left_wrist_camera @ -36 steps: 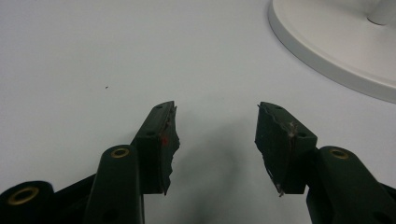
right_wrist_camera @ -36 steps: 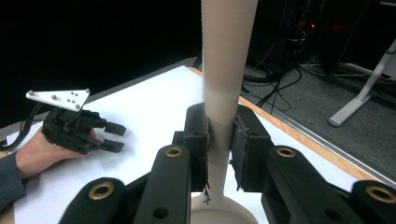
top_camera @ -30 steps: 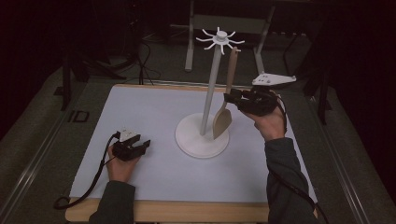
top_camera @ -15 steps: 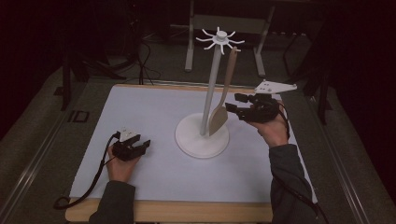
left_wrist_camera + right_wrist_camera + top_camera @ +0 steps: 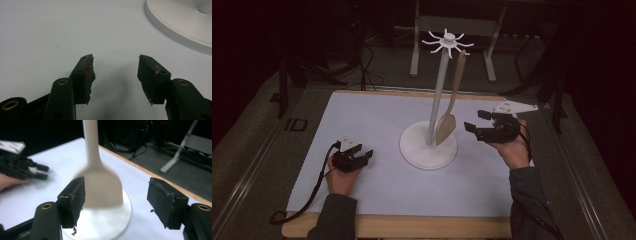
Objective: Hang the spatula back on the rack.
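Two hand-held grippers are over the counter, and the change is on the right: the right hand-held gripper has just been opening its jaws and has drawn back from the wooden spatula, which a second ago it was at. Its jaws now stand spread, the blade in front of them and untouched by either pad. The spatula hangs from an arm of the white utensil stand, its blade low beside the pole above the round base, so the hanging step looks done. The left hand-held gripper rests on the counter, jaws spread on nothing. No container is present.
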`<state>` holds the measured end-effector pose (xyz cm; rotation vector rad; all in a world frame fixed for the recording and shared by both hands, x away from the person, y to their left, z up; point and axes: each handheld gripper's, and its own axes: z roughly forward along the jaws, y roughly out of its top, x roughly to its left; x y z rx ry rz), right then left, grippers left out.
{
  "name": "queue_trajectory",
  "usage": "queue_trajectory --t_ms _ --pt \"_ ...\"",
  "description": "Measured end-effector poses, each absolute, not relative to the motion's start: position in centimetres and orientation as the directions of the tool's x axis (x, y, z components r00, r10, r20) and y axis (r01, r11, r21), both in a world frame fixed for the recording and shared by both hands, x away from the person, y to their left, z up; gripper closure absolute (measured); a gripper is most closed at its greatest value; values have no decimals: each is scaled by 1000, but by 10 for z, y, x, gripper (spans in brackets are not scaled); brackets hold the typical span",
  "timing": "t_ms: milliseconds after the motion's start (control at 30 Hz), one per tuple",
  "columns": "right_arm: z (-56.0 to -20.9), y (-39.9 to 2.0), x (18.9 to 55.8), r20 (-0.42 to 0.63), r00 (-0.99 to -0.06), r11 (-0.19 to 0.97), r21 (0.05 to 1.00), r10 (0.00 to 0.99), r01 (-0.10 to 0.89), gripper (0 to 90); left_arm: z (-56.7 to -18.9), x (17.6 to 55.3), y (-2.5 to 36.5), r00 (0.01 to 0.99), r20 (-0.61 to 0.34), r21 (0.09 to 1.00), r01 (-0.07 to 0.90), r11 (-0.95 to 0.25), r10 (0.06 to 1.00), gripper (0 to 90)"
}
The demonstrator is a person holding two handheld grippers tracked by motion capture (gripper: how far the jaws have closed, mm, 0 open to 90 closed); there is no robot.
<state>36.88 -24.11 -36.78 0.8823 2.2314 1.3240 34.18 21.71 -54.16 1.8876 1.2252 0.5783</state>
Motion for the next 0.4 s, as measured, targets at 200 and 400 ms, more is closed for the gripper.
queue_trajectory --t_ms 200,400 --pt "-399 -259 365 -1 -675 360 847 737 392 301 -542 342 217 426 -44 812 542 -216 904 468" --pt "-427 -281 364 19 -621 340 823 784 455 302 -542 343 217 417 -50 810 548 -207 908 463"
